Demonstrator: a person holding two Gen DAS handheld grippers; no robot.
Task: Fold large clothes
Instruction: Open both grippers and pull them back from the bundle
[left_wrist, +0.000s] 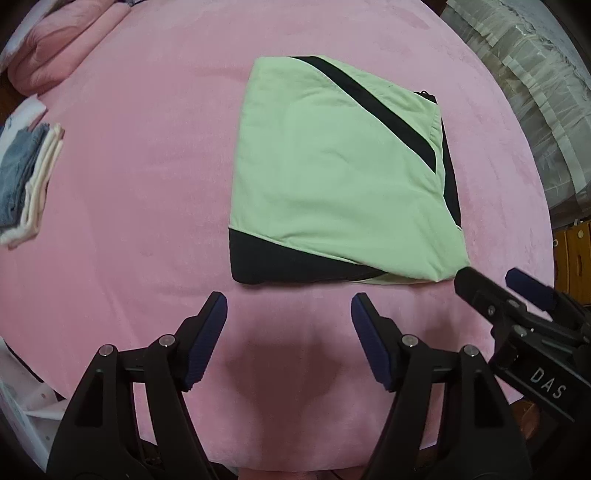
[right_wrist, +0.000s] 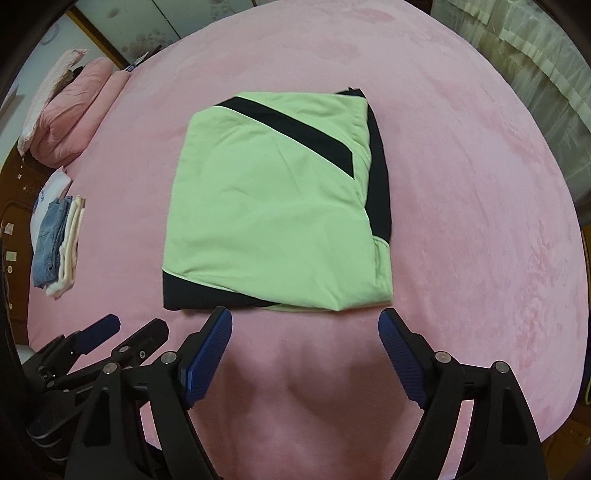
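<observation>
A light green garment (left_wrist: 332, 177) with black panels lies folded into a compact, roughly rectangular packet on a pink bedspread (left_wrist: 147, 184). In the left wrist view it fills the centre and right of centre of the frame; in the right wrist view it sits in the middle, slightly left. A black diagonal stripe crosses its upper right part, a black band runs down its right edge, and a black wedge shows along its lower left edge. The top layer is fairly smooth, with a few shallow creases, and its lower right corner comes to a soft point.

The left gripper (left_wrist: 289, 325) hangs at the bottom of its own view, pointing steeply down at bare bedspread just below the garment's lower edge. Its jaws stand apart with nothing between them. The right gripper (right_wrist: 306, 332) is posed likewise at the bottom of its view, jaws spread wide and empty, their tips close to the garment's lower edge without touching it. In the left wrist view it enters from the lower right, near the garment's pointed corner.

A small stack of folded clothes (right_wrist: 59, 243) lies at the left edge, and pink pillows (right_wrist: 77, 110) at the upper left.
</observation>
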